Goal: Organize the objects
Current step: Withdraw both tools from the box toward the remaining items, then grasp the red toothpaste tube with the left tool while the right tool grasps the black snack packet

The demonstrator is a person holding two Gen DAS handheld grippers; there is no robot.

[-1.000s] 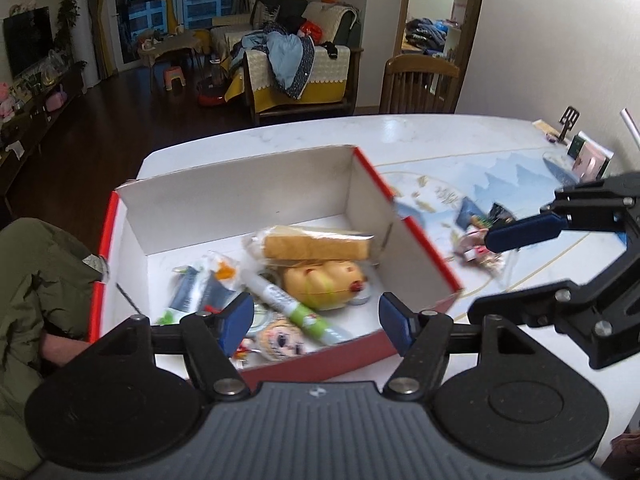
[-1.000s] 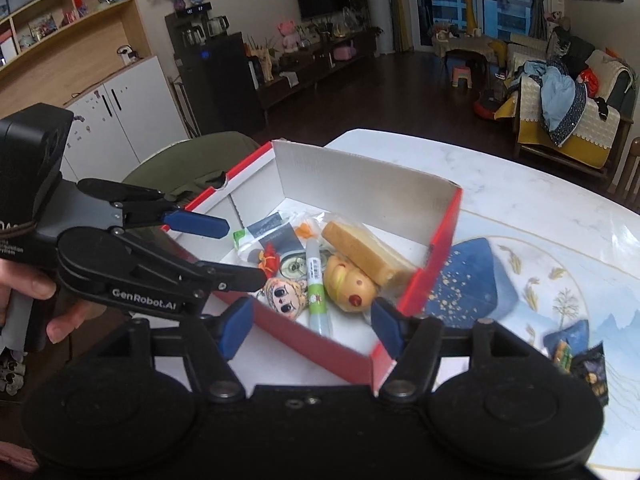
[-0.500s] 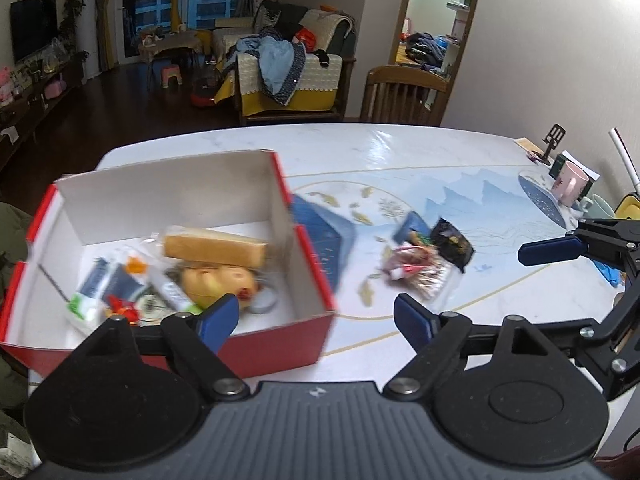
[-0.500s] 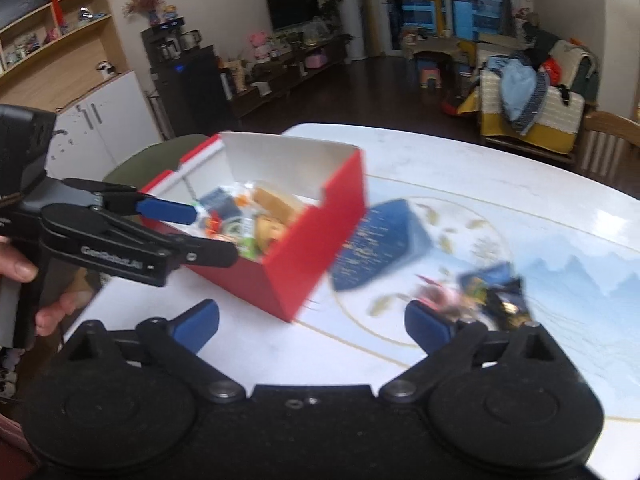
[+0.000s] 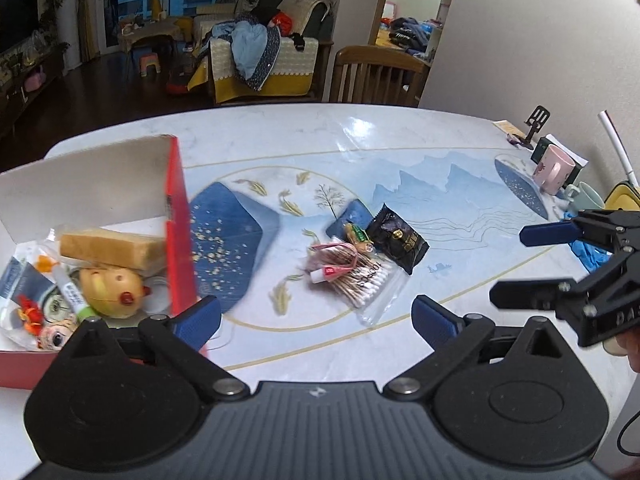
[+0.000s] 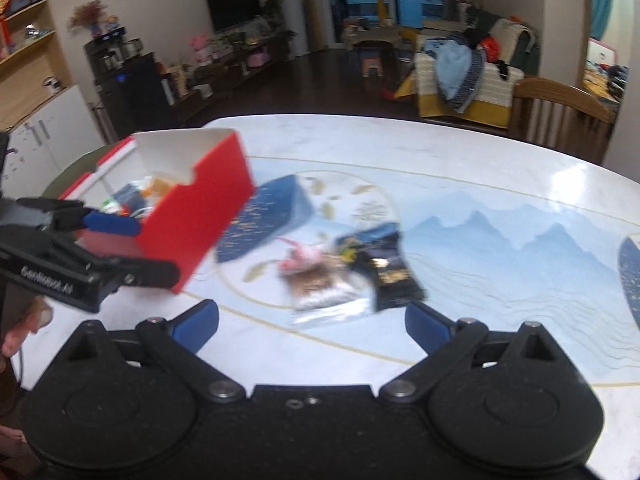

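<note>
The red box (image 5: 178, 240) stood at the left of the surface (image 5: 400, 148), already holding a wrapped cake slice (image 5: 112, 248), a yellow toy (image 5: 114, 290), a marker pen (image 5: 72, 292) and several small packets. The items left to sort lay in a loose pile to the right of the box, well apart from it: a clear bag of cotton swabs (image 5: 360, 276), a black sachet (image 5: 398, 238) and a small yellow-green sweet (image 5: 356, 234), each touching or overlapping the next.

The left gripper (image 5: 316, 318) hung just near of the swab bag; its jaws were opening, with nothing between them. The right gripper (image 6: 310, 322) faced the same pile with its jaws wide apart and empty.

Probable faults from this position:

1. Both grippers pointed at one pile. A simultaneous reach would likely bring the jaws into collision, or push the items across the surface.
2. The swab bag was slack, glossy film. A pinch on a loose corner could slip, or lift the bag so the sachet resting on it slid off.
3. The items overlapped. A wide closure might trap two at once and drop one on the way to the box.
4. The right wrist view was blurred, so the exact edges of the pile could not be told from it.
5. The box wall nearest the pile stood tall. A low carry could strike it and shift the box.
</note>
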